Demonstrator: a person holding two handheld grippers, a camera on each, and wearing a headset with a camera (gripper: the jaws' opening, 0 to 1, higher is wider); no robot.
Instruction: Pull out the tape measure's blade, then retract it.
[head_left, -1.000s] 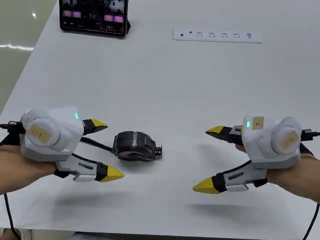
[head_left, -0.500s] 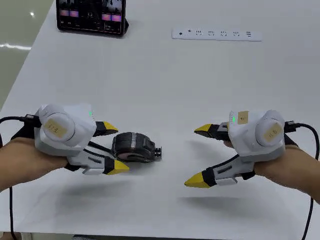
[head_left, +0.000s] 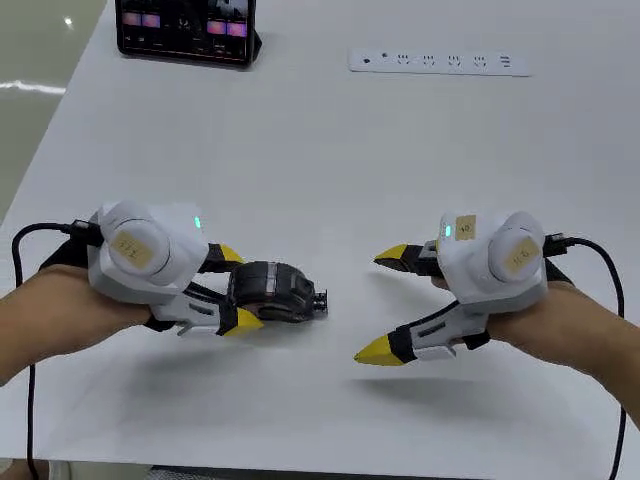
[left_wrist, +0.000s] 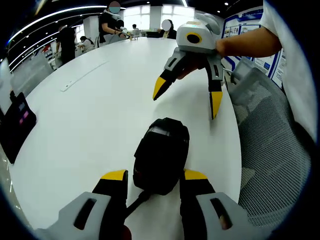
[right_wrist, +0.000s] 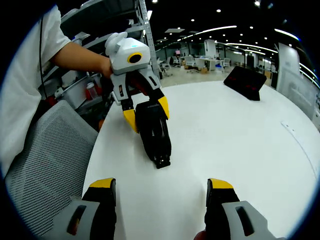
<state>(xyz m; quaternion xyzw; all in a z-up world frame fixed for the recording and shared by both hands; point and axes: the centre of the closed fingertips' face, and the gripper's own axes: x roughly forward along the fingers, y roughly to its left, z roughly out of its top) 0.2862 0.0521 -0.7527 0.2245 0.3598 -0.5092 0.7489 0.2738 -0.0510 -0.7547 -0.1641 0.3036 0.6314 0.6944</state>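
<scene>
Tabletop scene, seen from the headset: we look down on a white table (head_left: 330, 150) with a person's two hands, each holding a white gripper with yellow-tipped black jaws.

A black tape measure (head_left: 270, 291) lies on the table at about 8 o'clock from the middle of the head view. Its blade hook (right_wrist: 162, 161) sits at the mouth of the case, pointing toward 3 o'clock in the head view, at the other gripper.

We see the left gripper (head_left: 237, 287) at 8 o'clock, with its jaws drawn in around the back of the case, one yellow tip on each side. In the left gripper view (left_wrist: 155, 175) the tips sit against or just beside the case; we cannot tell whether they press on it. A thin black strap (left_wrist: 137, 200) runs back from the case between the jaws.

The right gripper (head_left: 381, 302) is at 4 o'clock, near the tape measure but apart from it. Its jaws are spread wide and hold nothing. In its own view (right_wrist: 161, 183) the tape measure lies straight ahead at 12 o'clock.

A white power strip (head_left: 440, 61) lies at 1 o'clock on the far side of the table, and a dark screen (head_left: 187, 30) stands at 11 o'clock. A grey mesh chair (left_wrist: 265, 145) shows at 3 o'clock in the left gripper view.
</scene>
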